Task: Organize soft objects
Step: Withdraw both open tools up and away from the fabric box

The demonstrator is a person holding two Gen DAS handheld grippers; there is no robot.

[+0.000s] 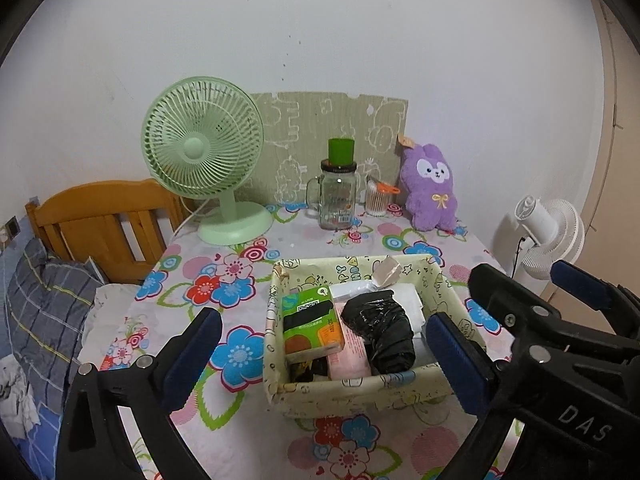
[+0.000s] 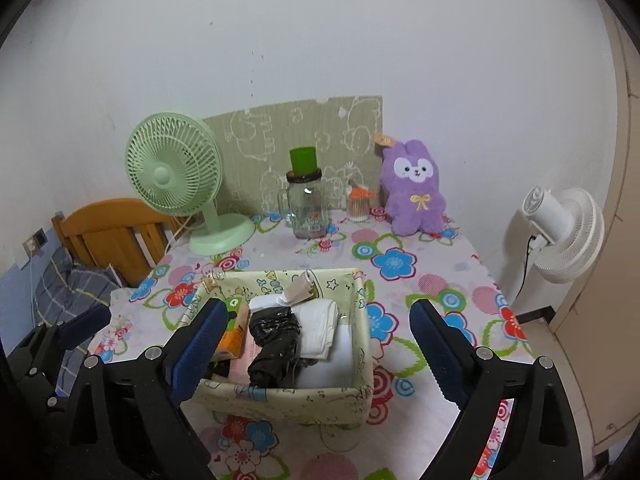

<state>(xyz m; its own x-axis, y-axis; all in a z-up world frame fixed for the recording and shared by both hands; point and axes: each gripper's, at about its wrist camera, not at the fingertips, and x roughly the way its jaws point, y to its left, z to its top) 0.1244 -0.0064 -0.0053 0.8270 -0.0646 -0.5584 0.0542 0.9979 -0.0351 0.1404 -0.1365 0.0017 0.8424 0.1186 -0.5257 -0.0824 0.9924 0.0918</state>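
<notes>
The table [image 2: 440, 264] wears a flowered cloth and stands against a white wall; its right edge drops off toward a white floor fan [image 2: 568, 232], and its left edge meets a wooden headboard [image 1: 100, 220] and a bed with a plaid pillow [image 1: 44, 304]. Along the back sit a green desk fan [image 1: 204, 152], a glass jar with a green cap [image 1: 338, 196], a small tub of cotton swabs [image 1: 378, 200] and a purple plush bunny [image 2: 414, 188] leaning upright on a patterned board [image 1: 320, 120]. Bare cloth lies open between that back row and the fabric basket [image 2: 360, 392], and to the right of the basket too.

The basket sits near the front of the table. The left gripper [image 1: 324, 352] hangs before it with both blue pads spread wide, holding nothing; the basket shows between them. The right gripper [image 2: 318, 348] is likewise spread wide and empty, with its left pad over the basket's left corner and its right pad above bare cloth.

Inside, things are packed close: a green and orange tissue pack [image 1: 312, 324] at the left, a pink packet [image 1: 350, 356] beside it, a crumpled black plastic bundle [image 2: 276, 348] in the middle, and folded white cloth [image 2: 320, 328] to the right. The bunny stands well apart from both tools, at the far right corner.
</notes>
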